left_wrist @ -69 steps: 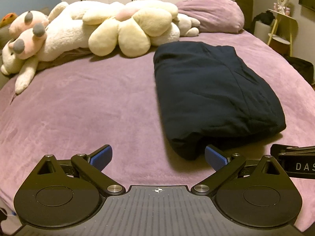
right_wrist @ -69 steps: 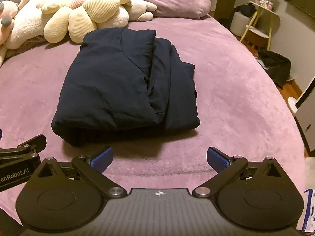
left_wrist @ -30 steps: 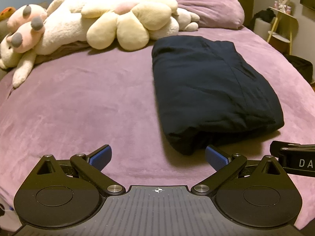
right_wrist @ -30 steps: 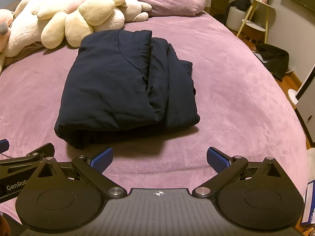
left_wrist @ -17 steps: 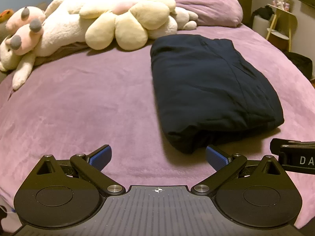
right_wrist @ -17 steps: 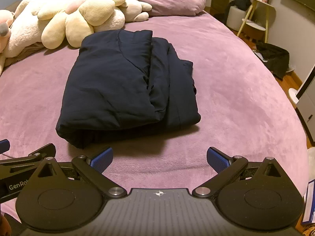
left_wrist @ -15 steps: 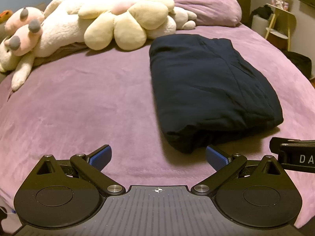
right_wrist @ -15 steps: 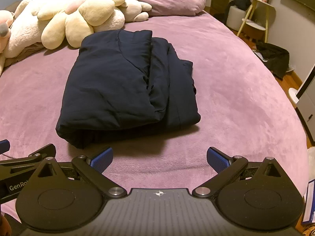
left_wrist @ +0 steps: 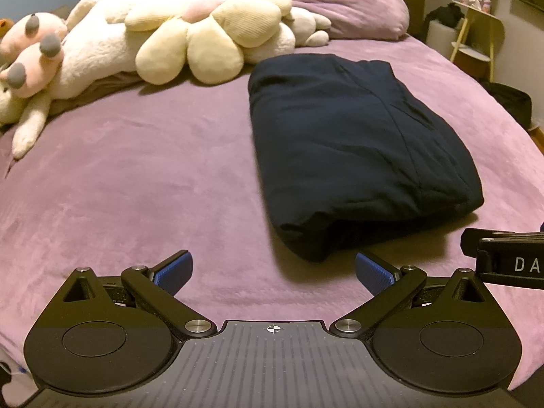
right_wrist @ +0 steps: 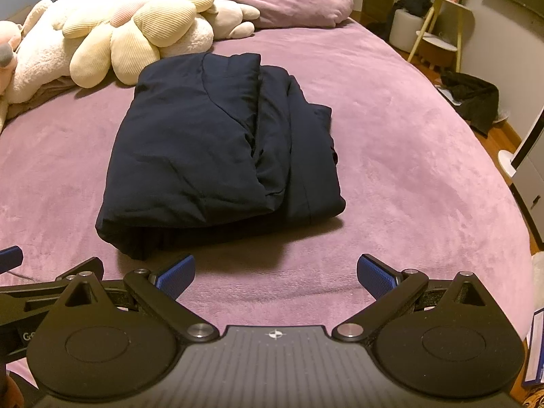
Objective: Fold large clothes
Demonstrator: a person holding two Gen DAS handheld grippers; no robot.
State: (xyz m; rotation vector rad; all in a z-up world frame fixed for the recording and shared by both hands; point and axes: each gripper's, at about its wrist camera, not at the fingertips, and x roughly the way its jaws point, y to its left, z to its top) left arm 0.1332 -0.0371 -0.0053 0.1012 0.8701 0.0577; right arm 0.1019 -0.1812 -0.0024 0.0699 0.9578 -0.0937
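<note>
A dark navy garment [left_wrist: 353, 142] lies folded into a thick rectangle on the purple bed cover [left_wrist: 136, 183]; it also shows in the right wrist view [right_wrist: 210, 156]. My left gripper [left_wrist: 273, 270] is open and empty, hovering just short of the garment's near left corner. My right gripper [right_wrist: 276, 273] is open and empty, a little in front of the garment's near edge. The two grippers sit side by side; each shows at the edge of the other's view.
Cream and pink plush toys [left_wrist: 190, 40] and a purple pillow [left_wrist: 353, 10] lie along the head of the bed. A small side table [right_wrist: 438, 20] and a dark heap on the floor [right_wrist: 472, 98] stand to the right of the bed.
Both grippers have stayed open and shifted only slightly near the bed's front edge. The folded garment has not moved.
</note>
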